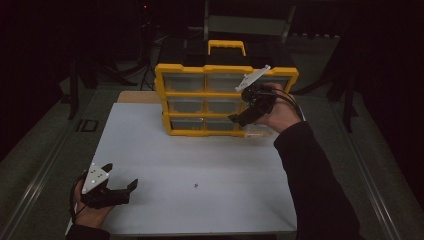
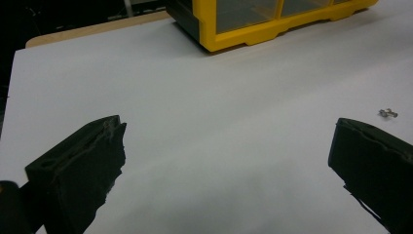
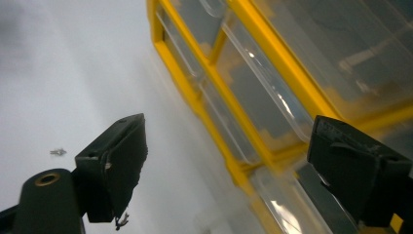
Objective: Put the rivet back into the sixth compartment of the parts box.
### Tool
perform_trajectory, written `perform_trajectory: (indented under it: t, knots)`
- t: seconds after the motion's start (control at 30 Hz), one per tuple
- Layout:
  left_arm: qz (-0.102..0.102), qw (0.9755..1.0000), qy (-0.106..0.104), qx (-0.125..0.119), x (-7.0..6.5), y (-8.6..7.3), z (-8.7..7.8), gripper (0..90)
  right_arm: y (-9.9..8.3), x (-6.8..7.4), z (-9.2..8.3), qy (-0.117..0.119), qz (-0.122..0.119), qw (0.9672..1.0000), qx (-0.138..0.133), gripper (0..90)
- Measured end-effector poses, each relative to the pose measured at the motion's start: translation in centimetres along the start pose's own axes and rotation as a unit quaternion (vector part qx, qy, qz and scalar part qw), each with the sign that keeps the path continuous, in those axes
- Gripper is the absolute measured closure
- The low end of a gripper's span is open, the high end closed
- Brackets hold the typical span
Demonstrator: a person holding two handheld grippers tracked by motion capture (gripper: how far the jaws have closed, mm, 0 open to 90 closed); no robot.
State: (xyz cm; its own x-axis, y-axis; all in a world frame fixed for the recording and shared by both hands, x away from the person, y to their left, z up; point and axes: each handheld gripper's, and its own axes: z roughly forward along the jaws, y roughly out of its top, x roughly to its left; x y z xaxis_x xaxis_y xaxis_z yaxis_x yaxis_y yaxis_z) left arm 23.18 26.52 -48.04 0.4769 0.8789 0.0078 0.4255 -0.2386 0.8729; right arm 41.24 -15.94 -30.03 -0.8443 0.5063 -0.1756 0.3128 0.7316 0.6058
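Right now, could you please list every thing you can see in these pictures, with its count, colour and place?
Drawer cabinet: one, yellow frame with clear drawers, upright at the far side of the table; its bottom right drawer is pulled out a little.
Carry handle: one, yellow, on a dark box behind the cabinet.
Small metal part: one, silvery, lying alone on the near middle of the table.
Table: one, white top, with a wooden edge at the far left.
Left gripper: one, black, jaws open, held low at the near left corner.
Right gripper: one, black, jaws open, in front of the cabinet's right side by the pulled-out drawer, nothing between them.
Sleeve: one, dark, right arm.
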Motion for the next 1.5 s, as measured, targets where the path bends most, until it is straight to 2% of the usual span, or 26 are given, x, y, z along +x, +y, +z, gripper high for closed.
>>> perform_trajectory:
  t: [0.3, 0.53, 0.87, 1.07, 1.3, 1.5]
  knots:
    - [0.000, 1.0000, 0.001, -0.002, 0.0, 0.0, -0.1, 0.8, 1.6, 2.2, 1.8, 0.013, -0.027, 0.9996, 0.001, 14.2]
    - [0.002, 1.0000, 0.001, -0.001, 0.1, 0.0, -0.1, 0.8, 2.4, 4.2, 3.4, 0.039, -0.051, 0.9979, 0.007, 14.0]
    - [0.002, 1.0000, 0.000, -0.001, 0.0, 0.0, -0.1, 0.8, 2.9, 6.8, 5.3, 0.059, -0.063, 0.9963, 0.008, 14.0]
    - [0.000, 1.0000, 0.000, -0.002, 0.1, 0.0, -0.1, 0.8, 2.5, 8.4, 7.1, 0.075, -0.073, 0.9945, 0.010, 14.1]
    - [0.001, 1.0000, 0.000, -0.003, 0.0, 0.0, -0.1, 0.8, 1.5, 10.4, 9.1, 0.089, -0.080, 0.9922, 0.034, 14.2]
    - [0.001, 1.0000, 0.000, -0.002, 0.0, 0.0, -0.1, 0.8, 0.6, 11.4, 10.5, 0.095, -0.083, 0.9908, 0.047, 14.2]
